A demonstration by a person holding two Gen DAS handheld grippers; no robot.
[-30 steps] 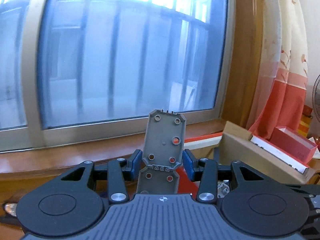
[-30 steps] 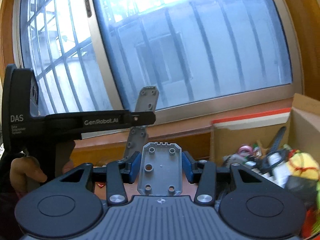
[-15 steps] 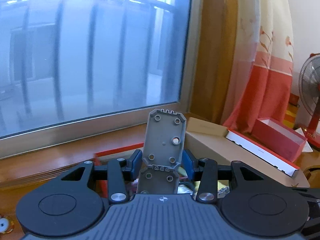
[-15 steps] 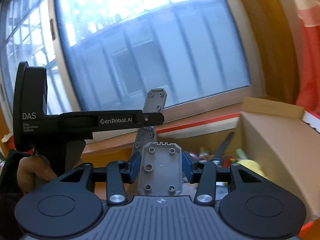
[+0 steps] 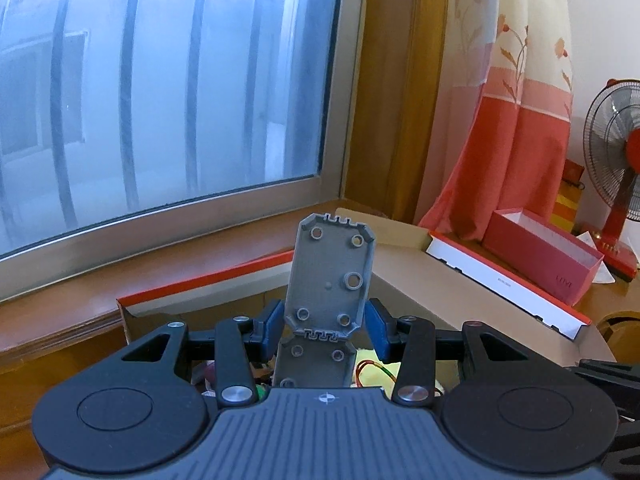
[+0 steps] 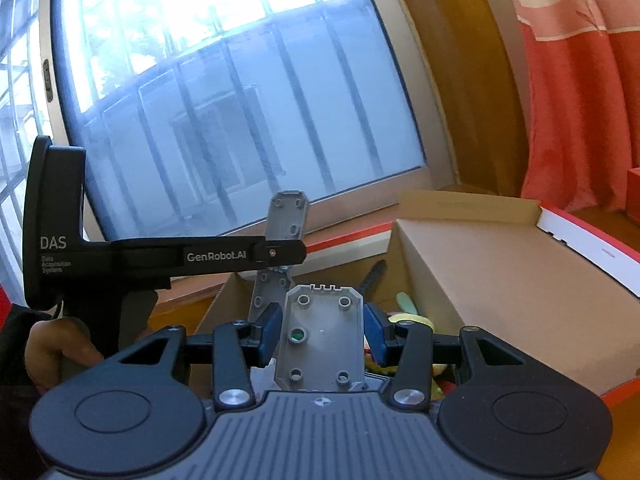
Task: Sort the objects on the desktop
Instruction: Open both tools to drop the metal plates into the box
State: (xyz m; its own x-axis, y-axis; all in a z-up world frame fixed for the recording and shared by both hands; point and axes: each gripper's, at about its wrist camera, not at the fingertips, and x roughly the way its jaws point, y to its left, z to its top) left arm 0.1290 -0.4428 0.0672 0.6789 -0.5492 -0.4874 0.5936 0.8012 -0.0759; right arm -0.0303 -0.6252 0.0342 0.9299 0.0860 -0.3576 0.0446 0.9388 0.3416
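**A:** How does the left gripper [image 5: 331, 280] stand?

**B:** Its jaws are closed on nothing, and it is raised over the cardboard box [image 5: 208, 286] by the window [image 5: 160, 100].

**A:** And the right gripper [image 6: 322, 332]?

**B:** Closed and empty too. The small objects [image 6: 408, 314] lie jumbled in the box.

**A:** Which step is this?

**B:** Either dropping things in or fetching one out. I can't tell which.

Barred window [image 5: 160, 92], far; wooden sill [image 5: 224, 256] below it. Floral cream-and-red curtain [image 5: 516, 120], right. Red standing fan [image 5: 616, 168], far right. Open pink box [image 5: 544, 256] beside the fan.
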